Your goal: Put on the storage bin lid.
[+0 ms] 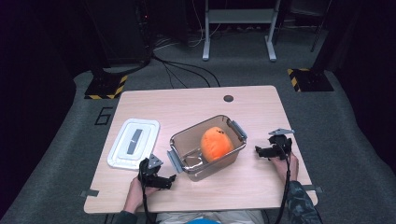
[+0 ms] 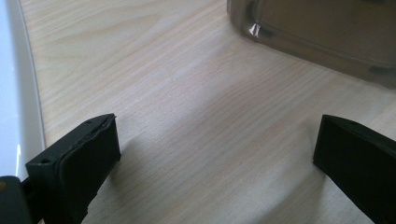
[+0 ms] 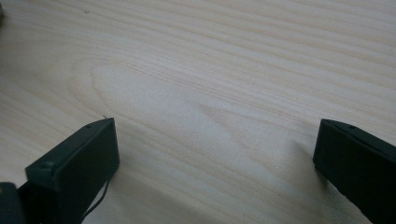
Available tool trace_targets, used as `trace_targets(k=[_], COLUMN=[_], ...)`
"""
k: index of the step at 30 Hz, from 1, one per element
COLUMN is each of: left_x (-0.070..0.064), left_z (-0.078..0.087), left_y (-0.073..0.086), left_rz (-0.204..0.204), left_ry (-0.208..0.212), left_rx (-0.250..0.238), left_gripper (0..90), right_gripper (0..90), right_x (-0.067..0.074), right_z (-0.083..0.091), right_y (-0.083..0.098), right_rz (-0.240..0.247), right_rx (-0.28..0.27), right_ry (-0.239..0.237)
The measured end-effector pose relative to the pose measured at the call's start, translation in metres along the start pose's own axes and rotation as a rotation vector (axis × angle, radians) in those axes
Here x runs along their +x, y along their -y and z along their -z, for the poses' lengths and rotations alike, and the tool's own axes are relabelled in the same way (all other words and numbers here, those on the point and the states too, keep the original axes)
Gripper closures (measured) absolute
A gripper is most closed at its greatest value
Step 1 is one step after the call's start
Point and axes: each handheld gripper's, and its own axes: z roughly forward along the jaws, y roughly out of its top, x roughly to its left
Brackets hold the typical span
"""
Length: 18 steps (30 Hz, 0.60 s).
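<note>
In the high view, a clear plastic container [image 1: 208,147] with grey side latches is seen at the middle of the worktop [image 1: 252,102], an orange plush toy [image 1: 216,143] lying inside it, and a white lid [image 1: 133,142] lying flat to its left. The left tool [image 1: 161,179] is held near the container's front left corner, the right tool [image 1: 266,151] just off its right end. The toy is judged soft and light; the container stiff, smooth and best taken by its rim or latches. In the left gripper view, the jaws are spread wide over bare wood, nothing held, the container's corner [image 2: 322,32] ahead. In the right gripper view, the jaws are likewise wide apart and empty.
</note>
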Motion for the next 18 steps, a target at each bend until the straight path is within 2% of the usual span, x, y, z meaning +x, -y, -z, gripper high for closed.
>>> trace_targets(k=[2,4,6,11,18], left_x=[0.000,0.000,0.002,0.010,0.028], left_z=[0.000,0.000,0.002,0.011,0.023], left_y=[0.000,-0.001,-0.003,-0.005,-0.010], left_rz=[0.002,0.020,0.020,0.055,0.086], left_ry=[-0.005,-0.018,-0.028,-0.028,-0.052], left_rx=[0.001,0.012,0.032,0.003,0.005], left_gripper=[0.0,0.0,0.0,0.0,0.5], right_gripper=[0.0,0.0,0.0,0.0,0.0], right_x=[0.000,0.000,-0.001,-0.001,-0.001], right_z=[0.000,0.000,0.000,0.000,0.000], right_y=[0.000,0.000,0.000,0.000,0.000], right_rz=[-0.002,-0.001,0.004,0.005,0.006], right_rx=[0.001,0.001,-0.001,0.000,-0.001], right_ry=[-0.002,-0.002,-0.002,-0.005,-0.003])
